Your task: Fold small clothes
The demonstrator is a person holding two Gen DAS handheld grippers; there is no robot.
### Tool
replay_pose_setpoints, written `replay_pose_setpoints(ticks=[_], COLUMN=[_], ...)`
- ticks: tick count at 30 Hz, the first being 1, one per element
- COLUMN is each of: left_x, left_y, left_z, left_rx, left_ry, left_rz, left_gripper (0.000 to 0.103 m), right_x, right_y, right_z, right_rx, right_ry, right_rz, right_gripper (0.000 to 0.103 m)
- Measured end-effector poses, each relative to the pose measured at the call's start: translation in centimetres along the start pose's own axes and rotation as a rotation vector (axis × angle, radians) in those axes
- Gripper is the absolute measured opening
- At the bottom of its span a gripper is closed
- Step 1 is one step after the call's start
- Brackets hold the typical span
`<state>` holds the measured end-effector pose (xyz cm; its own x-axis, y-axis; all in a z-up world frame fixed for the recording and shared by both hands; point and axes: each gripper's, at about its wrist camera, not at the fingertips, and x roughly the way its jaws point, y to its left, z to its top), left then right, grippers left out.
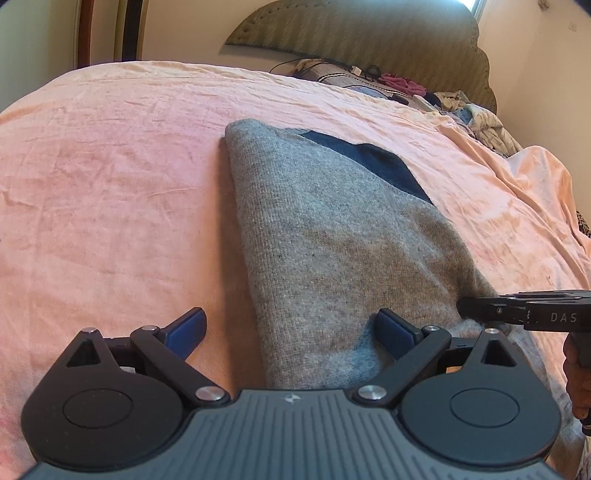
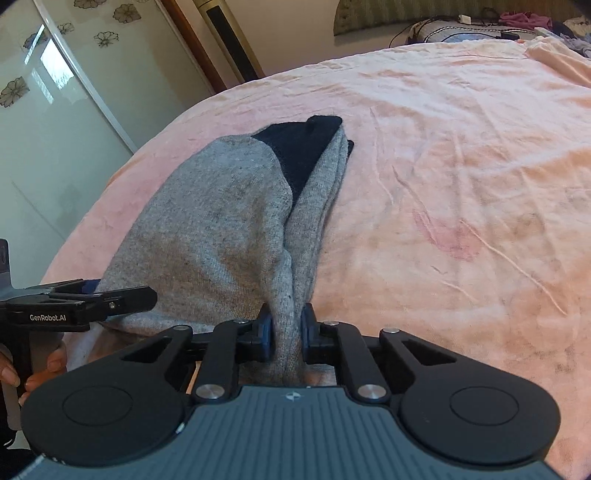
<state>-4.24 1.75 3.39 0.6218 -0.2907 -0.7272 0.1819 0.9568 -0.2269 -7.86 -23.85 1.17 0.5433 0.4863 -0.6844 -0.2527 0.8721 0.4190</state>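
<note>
A: Nearest the right wrist camera, the right hand-held gripper (image 2: 287,334) pinches a bunched edge of the grey garment (image 2: 221,229); the left hand-held gripper (image 1: 291,328) stands wide apart over the near hem, holding nothing.

B: So a fold is beginning; next the left must clamp; the garment lies on the pink bed (image 1: 110,184); no containers visible.

A bed (image 1: 110,166) covered with a wrinkled pink sheet (image 2: 461,147) carries everything. A folded grey knit garment (image 1: 332,240) with a dark navy patch (image 1: 373,162) lies flat on the sheet near the middle. At the far end, by the padded headboard (image 1: 369,33), a heap of mixed clothes (image 1: 476,118), a striped pillow (image 2: 443,27) and some cables rest on the bed.
</note>
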Motion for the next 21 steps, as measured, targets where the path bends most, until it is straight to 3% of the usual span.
replay_pose_setpoints(ticks=[2,4,9,12,15,17,19,21], left_x=[0.0,-0.1,0.0,0.0,0.0,-0.1,-0.3,-0.7], left_y=[0.0,0.1,-0.2,-0.4,-0.3,-0.4,-0.4,-0.4], left_z=[0.0,-0.1,-0.2,-0.3,-0.3,-0.4,-0.5,-1.1], left_rx=[0.005,0.008,0.016,0.023,0.022,0.025,0.033,0.047], left_ry=[0.000,0.001,-0.004,-0.005,-0.005,-0.007,-0.015,-0.027], left_rz=[-0.003,-0.007,0.003,0.006,0.002,0.001,-0.002,0.012], left_gripper=[0.098,0.098,0.099,0.100,0.100,0.100,0.100,0.100], right_x=[-0.3,-1.3,-1.1,1.7,4.7,7.3,8.5,6.7], right_y=[0.2,0.6,1.1,1.6,2.3,2.4,2.5,3.9], right_z=[0.4,1.4,6.3,9.7,12.1,12.6,12.0,9.8], right_rx=[0.024,0.033,0.012,-0.017,-0.026,-0.036,-0.049,-0.098], right_ry=[0.010,-0.038,-0.126,-0.107,-0.069,-0.021,0.001,-0.080], right_rz=[0.017,0.020,0.022,-0.017,0.021,-0.009,-0.099,-0.127], right_gripper=[0.047,0.067,0.068,0.068,0.068,0.077,0.072,0.073])
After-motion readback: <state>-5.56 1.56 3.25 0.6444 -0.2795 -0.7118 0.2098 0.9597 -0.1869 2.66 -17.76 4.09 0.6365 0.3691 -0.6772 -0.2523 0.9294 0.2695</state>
